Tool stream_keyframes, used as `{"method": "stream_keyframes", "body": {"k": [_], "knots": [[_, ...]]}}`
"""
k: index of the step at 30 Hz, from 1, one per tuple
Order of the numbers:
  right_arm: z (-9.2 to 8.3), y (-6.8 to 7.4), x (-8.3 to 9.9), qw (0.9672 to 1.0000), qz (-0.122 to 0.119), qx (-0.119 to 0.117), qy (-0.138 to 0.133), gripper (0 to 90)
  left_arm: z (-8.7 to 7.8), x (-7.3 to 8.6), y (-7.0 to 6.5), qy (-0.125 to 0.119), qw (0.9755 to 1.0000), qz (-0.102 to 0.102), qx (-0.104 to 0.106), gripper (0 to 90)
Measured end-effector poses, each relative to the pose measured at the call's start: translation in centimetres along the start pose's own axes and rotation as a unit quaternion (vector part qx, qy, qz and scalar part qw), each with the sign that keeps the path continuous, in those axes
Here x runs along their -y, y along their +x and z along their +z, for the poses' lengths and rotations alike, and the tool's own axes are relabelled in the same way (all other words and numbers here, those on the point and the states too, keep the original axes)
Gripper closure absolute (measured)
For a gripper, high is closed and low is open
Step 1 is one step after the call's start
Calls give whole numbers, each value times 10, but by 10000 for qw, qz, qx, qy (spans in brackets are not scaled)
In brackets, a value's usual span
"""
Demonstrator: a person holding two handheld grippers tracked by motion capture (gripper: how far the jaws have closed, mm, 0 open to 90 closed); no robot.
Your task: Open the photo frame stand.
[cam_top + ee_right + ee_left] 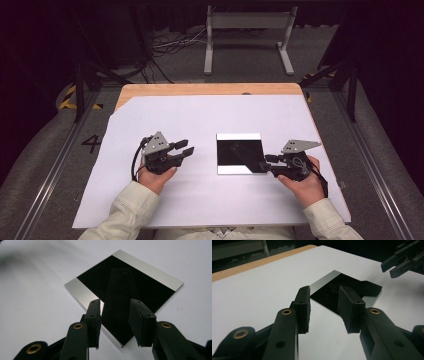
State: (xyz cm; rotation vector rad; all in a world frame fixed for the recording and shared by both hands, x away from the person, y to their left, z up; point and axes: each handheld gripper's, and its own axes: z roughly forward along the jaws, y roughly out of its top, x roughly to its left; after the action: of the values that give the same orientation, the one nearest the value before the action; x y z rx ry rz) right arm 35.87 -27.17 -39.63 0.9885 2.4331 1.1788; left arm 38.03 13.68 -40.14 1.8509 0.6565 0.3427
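A square mirror-like plate (239, 153) lies flat on the white sheet (200, 112); its middle reflects black and it has silver strips along its far and near edges. My left gripper (183, 148) rests to the left of the plate, apart from it, and points at it with its jaws open and nothing between them. In the left gripper view the plate (325, 295) lies beyond the left gripper (324, 311). My right gripper (266, 163) sits at the plate's near right corner. In the right gripper view the plate (130, 277) has that corner low between the open jaws of the right gripper (115, 323), and the pads do not press on it.
The sheet covers a wooden table whose far edge (210, 89) shows bare. A white metal stand (247, 22) and loose cables (170, 45) are on the floor behind. Metal rails (372, 165) run along both sides of the table. The right gripper (395, 265) also appears far off in the left gripper view.
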Motion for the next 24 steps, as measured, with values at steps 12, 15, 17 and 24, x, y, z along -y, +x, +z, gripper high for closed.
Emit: {"method": "stream_keyframes", "body": {"k": [12, 15, 17, 24], "knots": [[9, -1, 5, 9957, 31, 178, 909, 661, 0, 0, 0, 10, 10000, 3, -13, 620], [13, -1, 7, 9925, 39, 268, 1195, 660, 1, 1, 1, 32, 10000, 19, -15, 620], [15, -2, 8, 9913, 60, 266, 1285, 660, 1, 1, 1, 40, 10000, 27, -20, 620], [19, -4, 10, 9869, 133, 275, 1587, 664, 1, 1, 2, 59, 10000, 17, -33, 620]]}}
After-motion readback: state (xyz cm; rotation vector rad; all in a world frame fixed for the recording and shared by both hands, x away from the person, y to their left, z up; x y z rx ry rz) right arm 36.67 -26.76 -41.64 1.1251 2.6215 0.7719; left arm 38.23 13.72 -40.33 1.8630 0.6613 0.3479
